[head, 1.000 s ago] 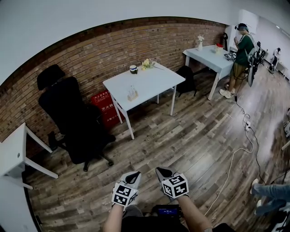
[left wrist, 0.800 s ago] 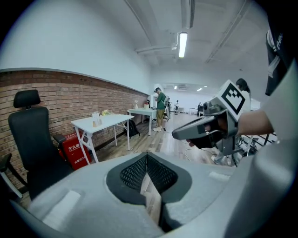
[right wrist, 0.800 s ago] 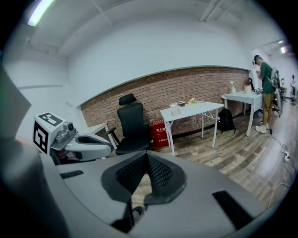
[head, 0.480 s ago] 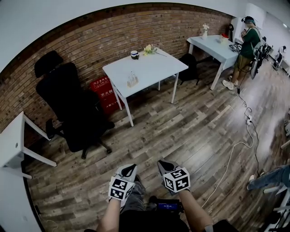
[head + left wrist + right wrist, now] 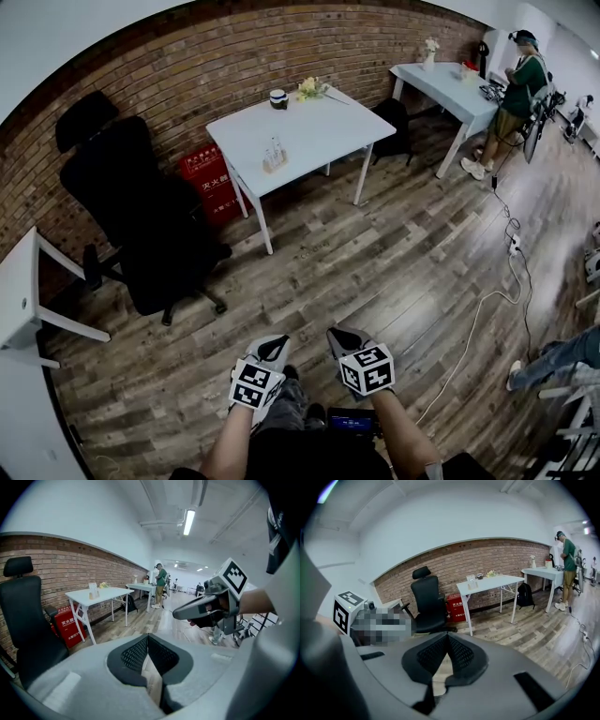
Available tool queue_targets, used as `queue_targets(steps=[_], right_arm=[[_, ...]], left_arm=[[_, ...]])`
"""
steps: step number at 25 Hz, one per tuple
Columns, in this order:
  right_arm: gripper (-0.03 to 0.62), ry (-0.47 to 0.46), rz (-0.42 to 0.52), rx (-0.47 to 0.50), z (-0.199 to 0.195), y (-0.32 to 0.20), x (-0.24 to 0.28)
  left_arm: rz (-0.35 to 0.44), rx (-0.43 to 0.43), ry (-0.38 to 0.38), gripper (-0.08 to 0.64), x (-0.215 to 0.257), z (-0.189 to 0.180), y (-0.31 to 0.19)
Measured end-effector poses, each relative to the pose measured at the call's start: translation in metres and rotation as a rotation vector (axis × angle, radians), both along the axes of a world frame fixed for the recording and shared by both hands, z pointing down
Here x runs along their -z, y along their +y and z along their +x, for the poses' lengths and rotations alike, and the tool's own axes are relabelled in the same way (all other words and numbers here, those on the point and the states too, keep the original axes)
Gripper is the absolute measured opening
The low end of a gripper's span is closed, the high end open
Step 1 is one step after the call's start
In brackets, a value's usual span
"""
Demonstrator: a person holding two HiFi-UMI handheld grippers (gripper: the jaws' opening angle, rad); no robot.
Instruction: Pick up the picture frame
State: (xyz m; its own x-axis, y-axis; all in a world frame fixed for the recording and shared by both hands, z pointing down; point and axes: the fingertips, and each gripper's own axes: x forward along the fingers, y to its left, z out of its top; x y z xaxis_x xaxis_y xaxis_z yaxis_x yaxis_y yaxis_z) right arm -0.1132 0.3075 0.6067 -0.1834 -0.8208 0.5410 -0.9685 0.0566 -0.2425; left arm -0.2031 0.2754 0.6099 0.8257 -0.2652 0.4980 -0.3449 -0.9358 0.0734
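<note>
Head view shows the job is not started: the left gripper [image 5: 272,347] and right gripper [image 5: 341,337] are both shut tight on nothing, low over the floor [image 5: 394,272], well apart from the table [image 5: 314,131], where a small thing [image 5: 274,157] (maybe the frame) stands near the front edge.

Three white tables [image 5: 309,141] [image 5: 450,84] [image 5: 19,291], one black chair [image 5: 141,225]
</note>
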Motion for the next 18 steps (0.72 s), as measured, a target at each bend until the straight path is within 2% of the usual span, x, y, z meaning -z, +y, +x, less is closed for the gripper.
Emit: queue_targets(steps=[11,18], right_arm=[[0.009,0.031,-0.011,-0.055,0.031,-0.106,0.008],[0.009,0.053,0.004,-0.090,0.047,-0.152,0.018]], left_arm=[[-0.019,-0.088,0.022,0.012,0.003,0.042,-0.103],[-0.028,-0.153,0.037,0.012,0.006,0.062,-0.136]])
